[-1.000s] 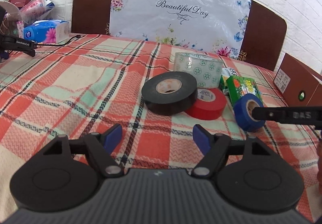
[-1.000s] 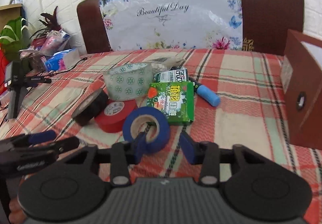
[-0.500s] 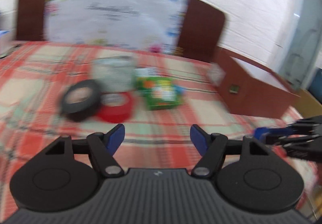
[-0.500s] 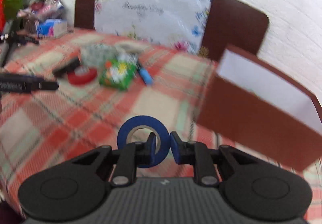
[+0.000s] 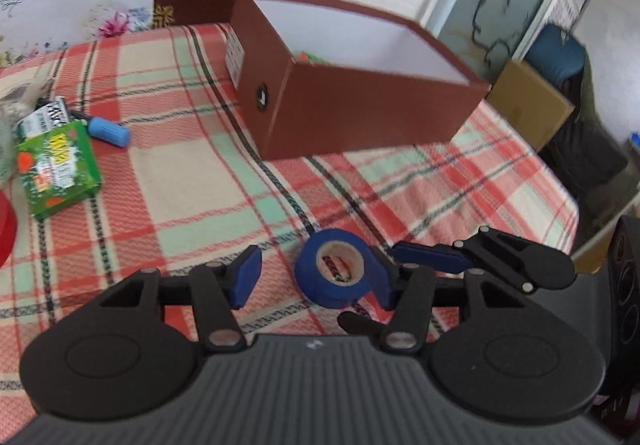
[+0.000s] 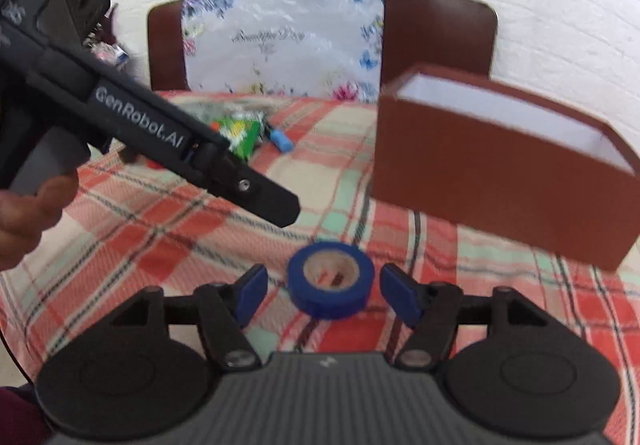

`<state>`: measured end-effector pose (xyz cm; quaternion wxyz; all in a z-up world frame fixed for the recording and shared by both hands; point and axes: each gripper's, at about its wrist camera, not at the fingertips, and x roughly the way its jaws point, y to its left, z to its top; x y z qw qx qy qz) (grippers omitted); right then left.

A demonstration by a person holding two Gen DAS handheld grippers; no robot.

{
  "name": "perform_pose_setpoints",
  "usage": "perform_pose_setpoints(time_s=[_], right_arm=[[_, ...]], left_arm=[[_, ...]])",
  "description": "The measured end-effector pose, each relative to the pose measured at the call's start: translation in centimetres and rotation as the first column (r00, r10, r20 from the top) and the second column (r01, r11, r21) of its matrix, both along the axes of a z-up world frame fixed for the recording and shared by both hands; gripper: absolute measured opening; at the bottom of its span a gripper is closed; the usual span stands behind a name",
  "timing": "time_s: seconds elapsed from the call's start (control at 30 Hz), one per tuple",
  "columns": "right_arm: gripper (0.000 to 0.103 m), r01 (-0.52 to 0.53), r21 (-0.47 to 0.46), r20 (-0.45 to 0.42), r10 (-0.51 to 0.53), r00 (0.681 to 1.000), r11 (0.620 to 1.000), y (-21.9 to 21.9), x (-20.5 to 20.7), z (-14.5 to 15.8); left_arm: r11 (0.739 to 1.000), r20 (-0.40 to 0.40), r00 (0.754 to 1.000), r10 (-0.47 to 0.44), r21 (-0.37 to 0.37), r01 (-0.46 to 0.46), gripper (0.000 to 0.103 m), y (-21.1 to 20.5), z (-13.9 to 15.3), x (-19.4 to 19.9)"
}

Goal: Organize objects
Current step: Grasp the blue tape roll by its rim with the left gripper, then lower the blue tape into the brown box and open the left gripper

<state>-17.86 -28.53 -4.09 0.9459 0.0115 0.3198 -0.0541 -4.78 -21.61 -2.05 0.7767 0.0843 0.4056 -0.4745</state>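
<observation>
Blue tape roll (image 6: 330, 290): lies on the plaid tablecloth (image 6: 160, 229), hole tilted up, just in front of the brown box (image 6: 492, 181), which stands at about one o'clock from it.
Right gripper (image 6: 322, 295): jaws opening, one blue pad either side of the roll, gaps visible on both sides; it grips nothing.
Left gripper (image 5: 314, 279): jaws closing around the same roll; in its own view the roll sits close against the right-hand pad, clear of the left-hand one; contact cannot be told.
Brown box: open top, white inside, something green and orange just visible within.
Green packet (image 5: 56, 169): at ten o'clock from the roll, well apart.
Blue-capped marker (image 5: 106, 129): just beyond the packet.
Person's hand (image 6: 28, 213): wrapped on the left tool's handle.
</observation>
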Motion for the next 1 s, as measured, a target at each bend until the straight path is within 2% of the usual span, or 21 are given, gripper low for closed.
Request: perform_pose_setpoints(time_s=[0.1, 0.13, 0.17, 0.23, 0.27, 0.33, 0.4, 0.5, 0.57, 0.63, 0.77, 1.0], right_arm=[[0.066, 0.028, 0.049, -0.019, -0.028, 0.999, 0.998, -1.3, 0.6, -1.1], [0.066, 0.021, 0.064, -0.021, -0.02, 1.0, 0.998, -1.5, 0.8, -1.3], [0.065, 0.012, 0.076, -0.024, -0.01, 1.0, 0.997, -1.6, 1.1, -1.6], [0.056, -0.009, 0.055, -0.015, 0.009, 1.0, 0.998, -1.2, 1.6, -1.8], [0.056, -0.006, 0.029, -0.007, 0.006, 1.0, 1.0, -1.0, 1.7, -1.7], [0.056, 0.011, 0.011, 0.037, -0.012, 0.999, 1.0, -1.2, 1.5, -1.0], [0.056, 0.042, -0.005, 0.139, -0.04, 0.989, 0.999, -1.9, 1.0, 0.9], [0.056, 0.118, -0.074, 0.289, -0.091, 0.953, 0.99, -3.4, 1.0, 3.7], [0.056, 0.171, -0.114, 0.337, -0.123, 0.933, 0.979, -4.8, 2.1, 4.8], [0.056, 0.209, -0.112, 0.348, -0.159, 0.924, 0.972, -6.7, 3.7, 5.2], [0.056, 0.241, -0.048, 0.296, -0.217, 0.93, 0.969, -10.3, 6.7, 4.5], [0.059, 0.272, -0.016, 0.293, -0.256, 0.921, 0.962, -11.8, 8.2, 3.5]], left_arm=[[0.995, -0.012, 1.0, 0.003, 0.102, -0.001, 0.053, -1.8, -2.0, 0.1], [0.996, -0.027, 1.0, 0.007, 0.085, -0.005, 0.051, -1.8, -2.3, 0.1], [0.998, -0.047, 0.999, -0.003, 0.064, 0.006, 0.035, -1.8, -2.3, 0.3], [0.997, -0.041, 0.999, 0.0, 0.075, 0.003, 0.028, -2.2, -1.8, 0.5], [0.997, -0.026, 1.0, 0.005, 0.076, -0.003, 0.025, -2.5, -1.2, 0.6], [0.999, 0.009, 1.0, 0.004, 0.039, -0.005, 0.024, -2.9, 0.8, 0.5], [0.999, 0.086, 0.996, -0.014, -0.031, 0.017, 0.024, -3.5, 3.7, 0.2], [0.992, 0.187, 0.982, -0.021, -0.116, 0.043, 0.024, -5.7, 7.3, 0.6], [0.99, 0.219, 0.976, -0.015, -0.136, 0.045, 0.024, -8.0, 8.4, 1.7], [0.989, 0.221, 0.975, -0.005, -0.141, 0.037, 0.024, -10.4, 8.3, 3.1], [0.993, 0.145, 0.989, 0.024, -0.114, -0.007, 0.024, -13.5, 6.8, 5.9], [0.997, 0.174, 0.982, 0.069, -0.057, -0.06, 0.028, -14.9, 6.0, 6.4]])
